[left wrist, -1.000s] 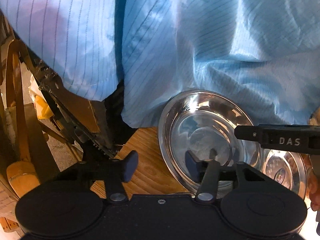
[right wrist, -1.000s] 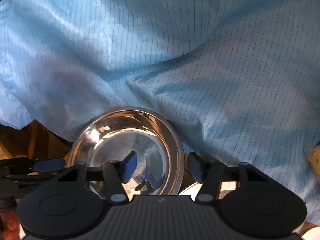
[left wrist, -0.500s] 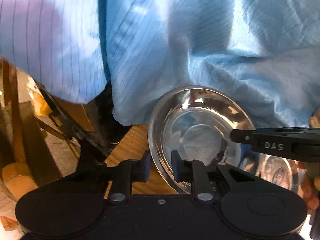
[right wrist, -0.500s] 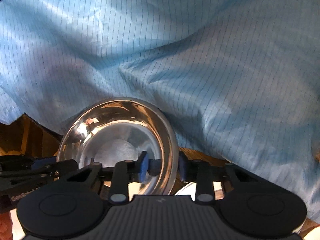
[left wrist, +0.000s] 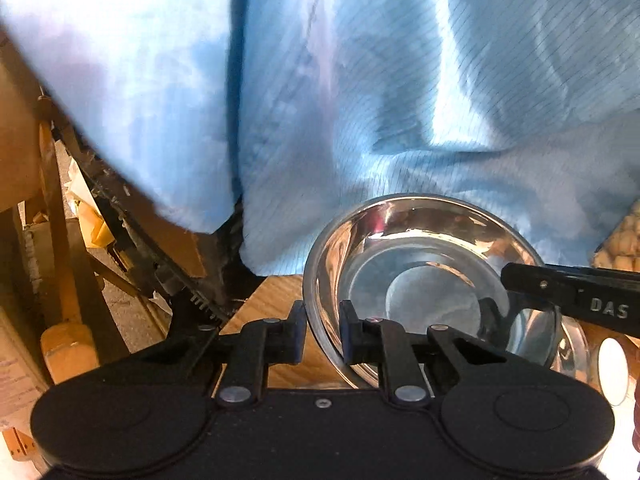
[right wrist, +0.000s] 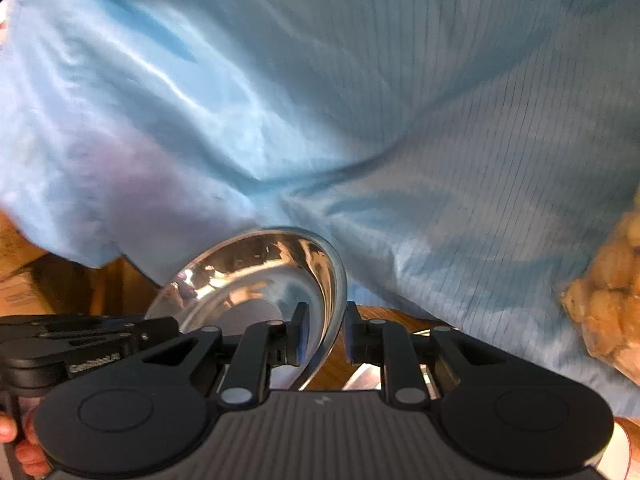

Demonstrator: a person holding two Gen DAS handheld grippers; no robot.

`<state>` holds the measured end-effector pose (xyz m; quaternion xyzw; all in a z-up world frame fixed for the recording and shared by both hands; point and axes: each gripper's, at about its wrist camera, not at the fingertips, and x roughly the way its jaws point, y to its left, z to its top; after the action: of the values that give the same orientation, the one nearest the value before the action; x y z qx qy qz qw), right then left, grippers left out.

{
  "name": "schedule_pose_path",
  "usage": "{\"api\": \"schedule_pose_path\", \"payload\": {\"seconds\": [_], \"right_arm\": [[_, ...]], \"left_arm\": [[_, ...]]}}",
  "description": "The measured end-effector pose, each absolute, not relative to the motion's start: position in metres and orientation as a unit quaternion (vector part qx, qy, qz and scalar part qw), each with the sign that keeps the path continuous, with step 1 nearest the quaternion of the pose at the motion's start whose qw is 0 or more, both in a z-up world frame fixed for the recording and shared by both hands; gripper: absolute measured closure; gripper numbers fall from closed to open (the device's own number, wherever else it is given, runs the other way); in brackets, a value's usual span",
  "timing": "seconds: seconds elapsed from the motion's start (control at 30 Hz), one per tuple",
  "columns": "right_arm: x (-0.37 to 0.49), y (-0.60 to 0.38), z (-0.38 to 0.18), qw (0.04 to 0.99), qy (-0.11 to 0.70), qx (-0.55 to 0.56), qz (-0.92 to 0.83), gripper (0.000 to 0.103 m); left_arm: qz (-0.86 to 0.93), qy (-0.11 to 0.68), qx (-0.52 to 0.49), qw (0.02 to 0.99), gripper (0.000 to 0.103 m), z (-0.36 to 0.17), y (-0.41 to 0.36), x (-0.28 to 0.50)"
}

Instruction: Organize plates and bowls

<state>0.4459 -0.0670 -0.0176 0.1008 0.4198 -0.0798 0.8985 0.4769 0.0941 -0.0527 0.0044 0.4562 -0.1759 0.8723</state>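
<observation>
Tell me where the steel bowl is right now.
The steel bowl sits low and right of centre in the left wrist view, its rim pinched on opposite sides by the left gripper and right gripper, before the blue garment.

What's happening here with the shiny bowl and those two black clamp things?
A person in a light blue garment holds a two-finger gripper in each hand. Both have just been closing on the rim of one steel bowl: the left gripper pinches its left edge, the right gripper the opposite edge. The bowl is tilted between them above a wooden table. A second steel dish sits just beyond it, partly hidden.
</observation>
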Motion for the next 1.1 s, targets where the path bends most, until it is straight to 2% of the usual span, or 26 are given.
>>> {"api": "schedule_pose_path", "payload": {"seconds": [0.3,0.63,1.1], "right_arm": [[0.420,-0.038,-0.001,0.913,0.393,0.086,-0.073,0.083],[0.393,0.008,-0.016,0.908,0.406,0.090,-0.049,0.082],[0.359,0.056,-0.050,0.886,0.461,0.051,-0.032,0.069]], "left_arm": [[-0.184,0.438,-0.006,0.880,0.084,-0.037,0.118,0.440],[-0.154,0.449,0.000,0.880,0.083,-0.045,0.155,0.416],[-0.119,0.473,0.013,0.873,0.079,-0.062,0.170,0.407]]}}
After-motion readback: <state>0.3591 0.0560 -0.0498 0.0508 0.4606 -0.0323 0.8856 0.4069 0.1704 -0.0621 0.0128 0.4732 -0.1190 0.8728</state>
